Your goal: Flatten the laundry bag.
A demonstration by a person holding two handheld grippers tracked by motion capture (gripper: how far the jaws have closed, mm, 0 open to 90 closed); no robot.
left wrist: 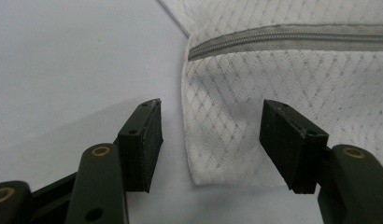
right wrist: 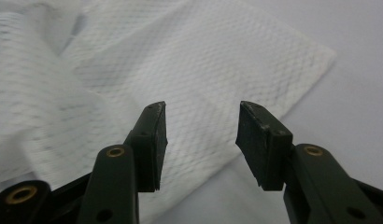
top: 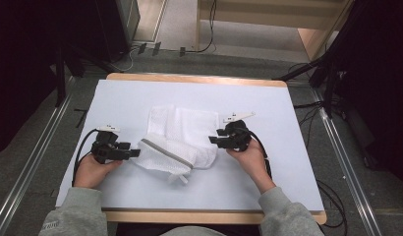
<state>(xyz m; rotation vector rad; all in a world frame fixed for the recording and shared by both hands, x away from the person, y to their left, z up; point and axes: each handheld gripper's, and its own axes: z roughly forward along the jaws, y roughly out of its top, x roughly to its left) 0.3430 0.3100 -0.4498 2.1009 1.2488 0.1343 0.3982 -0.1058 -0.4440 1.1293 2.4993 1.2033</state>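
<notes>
A white mesh laundry bag [top: 175, 135] with a grey zipper [top: 167, 153] lies crumpled and partly folded in the middle of the white table [top: 268, 172]. My left gripper [top: 135, 153] is at the bag's left end, low over the table. In the left gripper view my left gripper [left wrist: 210, 140] stands open, with the bag's corner [left wrist: 227, 121] lying between the pads, untouched, below the zipper [left wrist: 292, 37]. My right gripper [top: 212, 140] is at the bag's right edge. In the right gripper view my right gripper [right wrist: 201, 135] is open above the mesh [right wrist: 203, 60], gripping nothing.
The table's wooden rim [top: 194, 78] shows at the far side. Beyond it are a grey floor, cables [top: 140, 49] and dark stands on both sides. Bare tabletop lies left, right and in front of the bag.
</notes>
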